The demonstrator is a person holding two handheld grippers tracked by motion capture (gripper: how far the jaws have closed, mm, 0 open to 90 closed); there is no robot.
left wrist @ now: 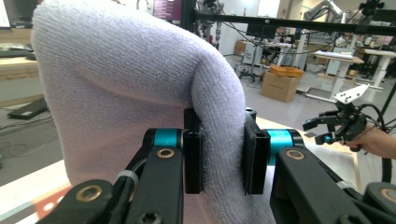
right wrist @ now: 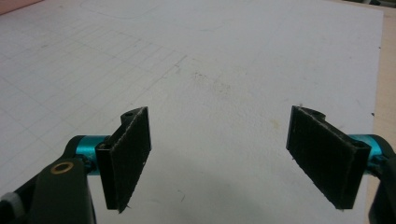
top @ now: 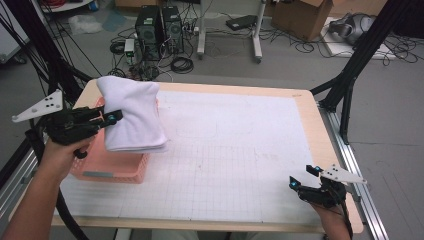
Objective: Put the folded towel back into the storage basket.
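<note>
L gripper (top: 111,119) is clamped on a folded white towel (top: 132,116), holding it up over the pink basket (top: 112,167) at the table's left side. In the left gripper view both black pads (left wrist: 193,161) press into a thick fold of the terry cloth (left wrist: 126,84), one each side, w/ the towel bulging up and over the jaws. The towel looks folded in several layers, edges stacked at its lower right corner in the high view. It hangs tilted, upper end toward the far edge of the table, lower end over the basket's right rim; can't tell if the bottom layer touches the basket or sits just clear of it.

R gripper (top: 304,177) rests near the table's front right corner, well apart from the towel and basket. Its jaws stand wide w/ nothing between them; in the right gripper view the two pads (right wrist: 133,156) frame bare white gridded mat (right wrist: 224,70). It also shows far off at the right of the left gripper view (left wrist: 320,130), held in a hand (left wrist: 373,140).

The mat covers most of the wooden table (top: 320,130), leaving a strip of wood along the right and far edges. Behind the table on the floor: computer towers (top: 160,30), loose cables, a cardboard box (top: 302,17)
</note>
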